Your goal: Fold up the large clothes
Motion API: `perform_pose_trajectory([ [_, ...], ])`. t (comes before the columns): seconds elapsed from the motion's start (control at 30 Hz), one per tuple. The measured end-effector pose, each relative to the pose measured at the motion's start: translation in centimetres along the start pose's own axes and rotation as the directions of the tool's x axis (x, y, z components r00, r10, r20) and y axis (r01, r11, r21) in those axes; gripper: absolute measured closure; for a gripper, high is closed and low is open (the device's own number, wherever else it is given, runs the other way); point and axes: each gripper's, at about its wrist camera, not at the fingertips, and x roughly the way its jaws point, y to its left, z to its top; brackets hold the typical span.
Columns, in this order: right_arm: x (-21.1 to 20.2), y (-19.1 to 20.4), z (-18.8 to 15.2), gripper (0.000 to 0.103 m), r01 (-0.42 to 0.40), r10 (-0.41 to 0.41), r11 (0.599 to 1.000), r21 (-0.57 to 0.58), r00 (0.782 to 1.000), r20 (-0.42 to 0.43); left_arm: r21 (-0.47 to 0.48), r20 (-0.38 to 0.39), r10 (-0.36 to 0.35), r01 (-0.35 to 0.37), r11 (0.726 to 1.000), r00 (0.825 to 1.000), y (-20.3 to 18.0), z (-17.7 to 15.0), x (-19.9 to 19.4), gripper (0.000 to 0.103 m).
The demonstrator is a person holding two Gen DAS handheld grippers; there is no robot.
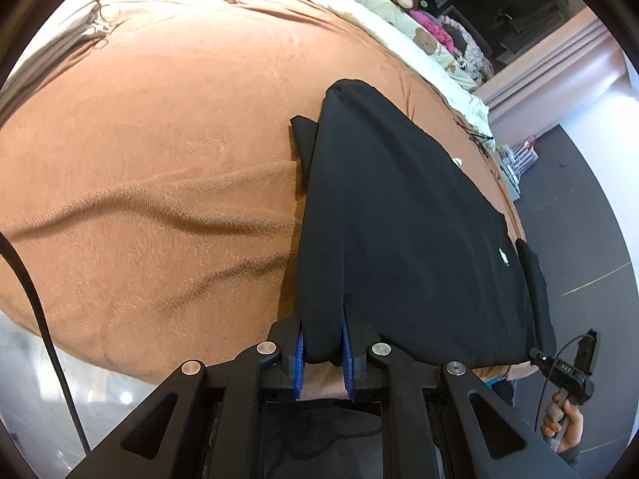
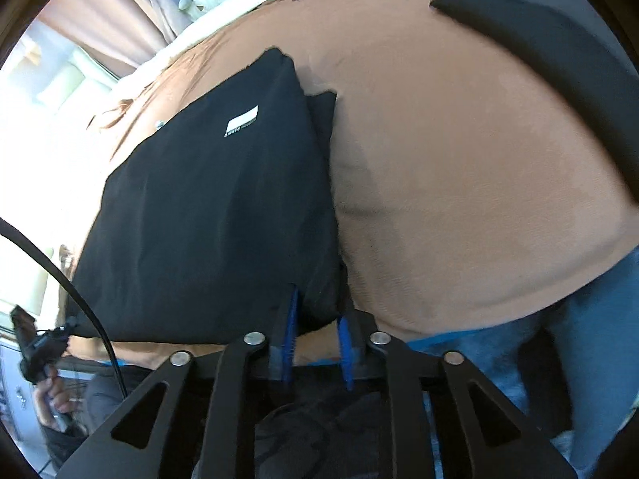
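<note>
A large black garment (image 1: 407, 215) lies partly folded on a brown blanket (image 1: 151, 139) over a bed. My left gripper (image 1: 324, 343) is shut on the garment's near left edge, the cloth bunched between its blue pads. In the right wrist view the same garment (image 2: 207, 215) shows a white label (image 2: 241, 121). My right gripper (image 2: 315, 327) is shut on the garment's near right corner. The right gripper also shows in the left wrist view (image 1: 575, 371), at the garment's other near corner. The left gripper shows in the right wrist view (image 2: 36, 343).
Another black cloth (image 2: 559, 64) lies at the far right of the blanket (image 2: 459, 167). Stuffed toys and bedding (image 1: 431, 28) line the bed's far side. Pink curtains (image 1: 559, 76) hang beyond. Dark floor (image 1: 591, 207) lies to the right. Blue jeans legs (image 2: 591, 343) are close.
</note>
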Motion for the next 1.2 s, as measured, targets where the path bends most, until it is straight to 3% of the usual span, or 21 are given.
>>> perform_pose_trajectory([
  [0.13,-2.4,2.4,1.0,0.051,0.087,-0.082,0.995,-0.057,0.994,0.078,-0.007,0.003,-0.015,0.015,1.000,1.000,0.1,0.0,0.2,0.087],
  [0.17,-3.0,3.1,1.3,0.050,0.096,-0.089,0.993,-0.066,0.991,0.100,-0.008,0.004,-0.019,0.019,1.000,1.000,0.2,-0.1,0.2,0.087],
  [0.3,-4.2,7.8,2.0,0.050,0.084,-0.062,0.986,-0.146,0.987,0.146,-0.023,0.002,-0.040,0.040,0.999,0.999,1.2,-0.7,0.2,0.087],
  [0.37,-4.8,9.6,0.7,0.050,0.076,-0.045,0.974,-0.213,0.988,0.150,-0.032,-0.002,-0.048,0.048,0.998,0.999,1.4,-0.8,0.3,0.086],
  [0.53,-2.0,14.8,-1.1,0.050,-0.061,0.076,0.939,-0.337,0.997,0.034,-0.053,-0.009,-0.059,0.059,0.997,0.998,1.9,-1.1,0.4,0.082],
  [0.6,-0.5,16.6,-1.5,0.050,-0.059,0.066,0.922,-0.383,0.998,0.006,-0.067,-0.023,-0.061,0.060,0.996,0.998,2.3,-1.1,0.5,0.074],
  [0.7,2.1,19.1,-2.7,0.061,-0.091,0.070,0.898,-0.430,0.996,-0.063,-0.110,-0.042,-0.099,0.094,0.989,0.994,3.2,-1.4,0.8,0.055],
  [0.9,9.0,21.5,-1.8,0.077,-0.090,0.011,0.882,-0.462,0.985,-0.171,-0.137,-0.047,-0.125,0.118,0.984,0.991,3.6,-1.7,1.4,0.054],
  [0.97,11.3,22.1,-1.3,0.082,-0.047,-0.034,0.883,-0.467,0.986,-0.163,-0.143,-0.049,-0.132,0.124,0.982,0.990,3.6,-1.5,1.7,0.054],
  [1.2,15.2,23.7,2.3,0.083,0.009,-0.066,0.898,-0.440,0.991,-0.114,-0.189,-0.054,-0.170,0.158,0.969,0.984,3.8,-0.5,2.9,0.054],
])
